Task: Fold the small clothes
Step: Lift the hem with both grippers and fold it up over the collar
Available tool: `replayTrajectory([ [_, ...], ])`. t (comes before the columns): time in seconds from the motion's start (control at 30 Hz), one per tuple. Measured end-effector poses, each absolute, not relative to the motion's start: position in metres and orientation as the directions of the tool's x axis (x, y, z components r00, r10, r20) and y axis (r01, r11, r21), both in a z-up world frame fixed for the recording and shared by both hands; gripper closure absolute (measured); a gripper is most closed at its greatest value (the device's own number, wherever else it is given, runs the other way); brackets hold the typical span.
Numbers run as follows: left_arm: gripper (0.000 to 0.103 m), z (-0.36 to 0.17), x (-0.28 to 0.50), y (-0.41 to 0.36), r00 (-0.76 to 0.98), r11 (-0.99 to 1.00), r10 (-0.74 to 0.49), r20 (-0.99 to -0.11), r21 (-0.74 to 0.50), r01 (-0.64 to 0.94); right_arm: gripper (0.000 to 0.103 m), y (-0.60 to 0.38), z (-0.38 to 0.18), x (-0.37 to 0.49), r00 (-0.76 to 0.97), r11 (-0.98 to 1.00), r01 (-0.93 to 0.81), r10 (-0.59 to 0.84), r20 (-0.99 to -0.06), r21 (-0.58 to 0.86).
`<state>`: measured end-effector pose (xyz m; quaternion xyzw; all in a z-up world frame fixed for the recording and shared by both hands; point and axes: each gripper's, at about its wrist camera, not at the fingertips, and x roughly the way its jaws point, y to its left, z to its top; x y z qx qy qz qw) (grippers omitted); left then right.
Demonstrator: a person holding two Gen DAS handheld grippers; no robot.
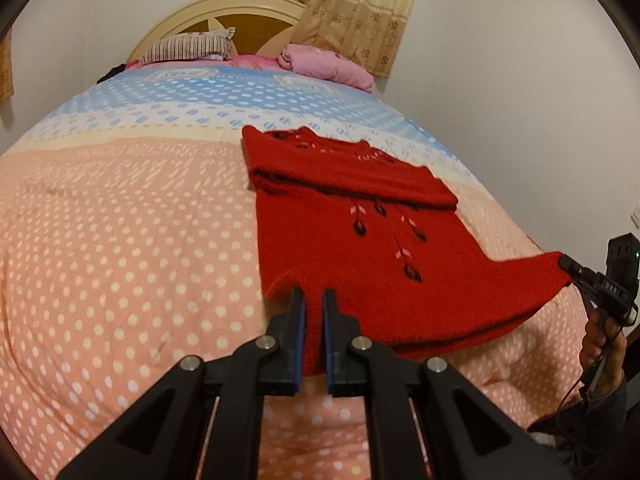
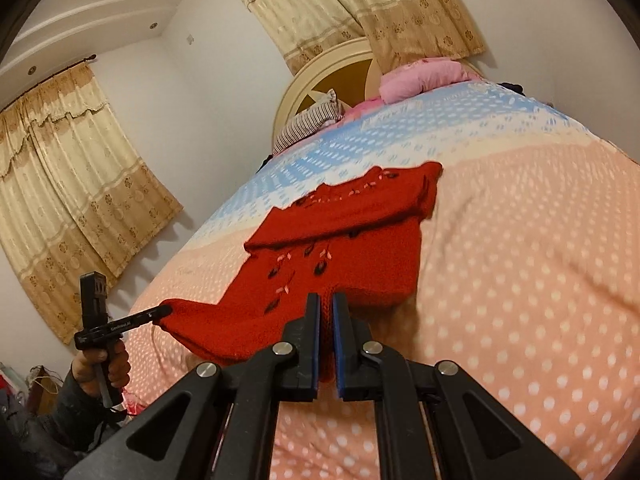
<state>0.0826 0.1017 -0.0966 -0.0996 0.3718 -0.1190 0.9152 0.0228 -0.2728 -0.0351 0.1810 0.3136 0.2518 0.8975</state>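
A red knitted sweater (image 1: 360,248) with dark embroidered leaves lies on the bed, its sleeves folded across the chest. Its bottom hem is lifted off the quilt at both corners. In the left wrist view my left gripper (image 1: 314,296) is shut on one hem corner, red knit pinched between its blue pads. My right gripper (image 1: 566,263) grips the other corner at the far right, held by a hand. In the right wrist view the sweater (image 2: 360,248) is pinched by my right gripper (image 2: 326,300), and my left gripper (image 2: 168,311) holds the hem at the left.
The bed's quilt (image 1: 120,240) is pink with white dots, turning blue towards the headboard (image 1: 224,12). A striped pillow (image 1: 188,46) and a pink pillow (image 1: 328,64) lie at the head. Curtains (image 2: 72,168) hang on the walls. A person's sleeve (image 2: 60,404) is at the bed's edge.
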Motion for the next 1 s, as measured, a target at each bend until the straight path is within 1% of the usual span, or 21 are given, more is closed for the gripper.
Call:
replayTrajectory([
  [0.27,0.095,-0.077,0.113,0.107,0.737,0.945,-0.298,-0.607,-0.297,0.137,0.098,-0.268,-0.010,0.054,0.711,0.817,-0.347,0.550,-0.439,0.461],
  [0.4,0.095,-0.065,0.140,0.108,0.751,0.938,-0.311,-0.582,-0.318,0.142,0.098,-0.265,0.002,0.078,0.731,0.829,-0.336,0.529,-0.431,0.447],
  [0.57,0.095,-0.053,0.174,0.109,0.771,0.935,-0.311,-0.556,-0.323,0.144,0.098,-0.261,0.011,0.114,0.741,0.845,-0.317,0.504,-0.444,0.431],
  [1.0,0.095,-0.049,0.253,0.111,0.784,0.947,-0.270,-0.559,-0.300,0.112,0.098,-0.253,0.024,0.207,0.741,0.877,-0.290,0.459,-0.490,0.383],
])
